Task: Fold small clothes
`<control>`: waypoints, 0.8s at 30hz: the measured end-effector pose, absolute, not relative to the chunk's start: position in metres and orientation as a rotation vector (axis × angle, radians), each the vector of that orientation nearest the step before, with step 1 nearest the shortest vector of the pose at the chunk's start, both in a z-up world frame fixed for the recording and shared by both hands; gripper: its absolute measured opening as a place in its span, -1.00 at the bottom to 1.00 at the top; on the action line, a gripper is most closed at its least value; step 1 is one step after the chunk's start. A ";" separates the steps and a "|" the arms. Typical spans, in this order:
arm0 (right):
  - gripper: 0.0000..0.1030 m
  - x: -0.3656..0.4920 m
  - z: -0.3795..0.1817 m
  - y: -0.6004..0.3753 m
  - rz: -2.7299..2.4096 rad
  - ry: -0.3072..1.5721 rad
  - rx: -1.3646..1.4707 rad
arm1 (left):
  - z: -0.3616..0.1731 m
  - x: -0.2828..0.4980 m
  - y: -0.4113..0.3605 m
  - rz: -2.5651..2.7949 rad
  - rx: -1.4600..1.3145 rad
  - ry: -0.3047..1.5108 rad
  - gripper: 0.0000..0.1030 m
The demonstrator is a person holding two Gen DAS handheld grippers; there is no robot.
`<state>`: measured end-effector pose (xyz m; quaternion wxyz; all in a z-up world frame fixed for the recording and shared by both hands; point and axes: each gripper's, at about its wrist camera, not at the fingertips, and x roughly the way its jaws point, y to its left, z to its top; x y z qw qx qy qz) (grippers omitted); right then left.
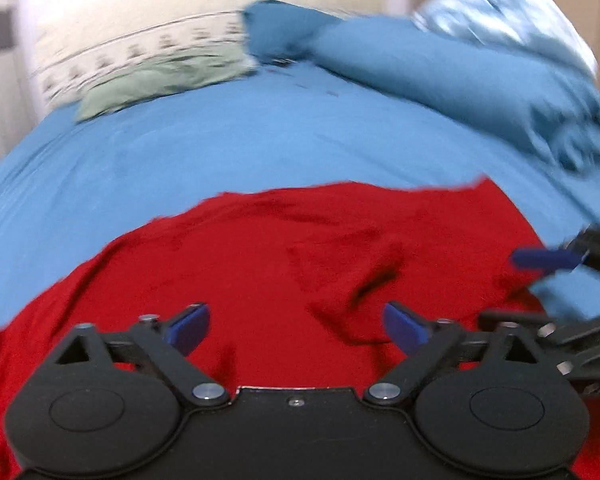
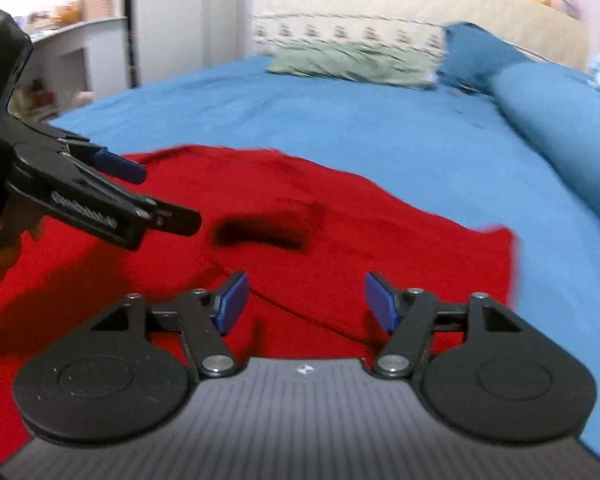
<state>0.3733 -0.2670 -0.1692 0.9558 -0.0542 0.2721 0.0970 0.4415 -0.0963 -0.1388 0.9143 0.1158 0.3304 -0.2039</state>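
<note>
Your left gripper [image 1: 296, 326] has its jaws spread wide with nothing between them, just red cloth underneath. Your right gripper [image 2: 303, 300] is the same: jaws wide apart, empty, hanging over the cloth. Neither looks to be pinching fabric; whether the pads brush the cloth I can't tell, there is motion blur.

The red garment [image 1: 260, 256] lies spread on the blue bed sheet [image 1: 180, 152], near you, mostly flat. That's likely why both jaws are open and low: you're placed to pick an edge or corner for a fold. A raised wrinkle [image 2: 268, 222] sits in the middle of the cloth, a dark crease ahead of the right gripper and just right of the left one's tip. A seam line runs diagonally between the right fingers.

From the right view, your left gripper comes in from the left, angled down over the cloth. From the left view, the right gripper shows at the right edge, near the garment's right border.

Further out: the far right corner of the garment [image 2: 500, 240] ends on bare sheet. A rolled blue blanket [image 2: 560, 128] lies along the right. A green pillow [image 2: 352, 62] sits at the far end against a cream headboard [image 2: 420, 4].

Fold looks not yet started.
</note>
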 end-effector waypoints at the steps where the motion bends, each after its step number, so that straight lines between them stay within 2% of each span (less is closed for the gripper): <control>1: 0.59 0.373 -0.169 -0.277 0.183 0.563 -0.094 | -0.142 0.446 -0.107 -0.427 0.267 0.684 0.62; 10: 0.64 0.348 -0.179 -0.337 0.093 0.602 0.069 | -0.172 0.478 -0.154 -0.451 0.382 0.730 -0.27; 12: 0.65 0.345 -0.181 -0.342 0.086 0.603 0.095 | -0.170 0.480 -0.156 -0.450 0.383 0.734 -0.90; 18: 0.65 0.355 -0.182 -0.336 0.041 0.627 0.131 | -0.145 0.495 -0.131 -0.356 0.236 0.702 -0.91; 22: 0.85 0.358 -0.181 -0.329 0.043 0.615 0.101 | -0.117 0.495 -0.066 -0.232 0.052 0.601 -0.91; 24: 0.86 0.365 -0.181 -0.321 0.031 0.615 0.066 | -0.111 0.489 -0.032 -0.145 0.028 0.543 -0.91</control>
